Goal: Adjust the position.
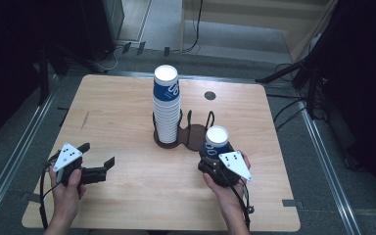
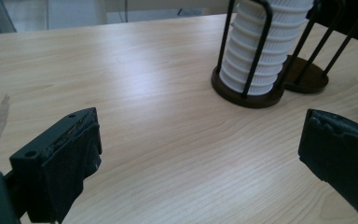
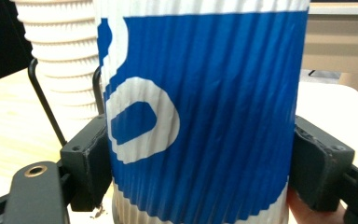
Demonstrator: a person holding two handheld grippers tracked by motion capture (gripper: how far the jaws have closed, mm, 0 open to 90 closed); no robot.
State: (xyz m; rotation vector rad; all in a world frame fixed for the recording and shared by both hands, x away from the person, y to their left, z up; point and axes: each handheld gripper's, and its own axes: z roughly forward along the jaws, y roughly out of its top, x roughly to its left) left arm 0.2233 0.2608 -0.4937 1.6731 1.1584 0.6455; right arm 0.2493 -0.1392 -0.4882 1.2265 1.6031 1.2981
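On the pale wooden counter (image 1: 127, 122), the right gripper (image 1: 214, 157) clasps a blue-and-white ribbed cup (image 1: 217, 140) just beside the wire rack (image 1: 196, 132) holding the cup stack (image 1: 167, 105). Its white marking isn't readable. The left gripper (image 1: 96, 155) hangs spread, empty.

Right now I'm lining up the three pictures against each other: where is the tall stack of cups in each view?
High view: the stack of cups stands mid-table in the dark wire holder.
Left gripper view: upper right, its white ribbed lower part inside the wires.
Right gripper view: upper left, behind the held blue cup.
Shared landmark: the holder.
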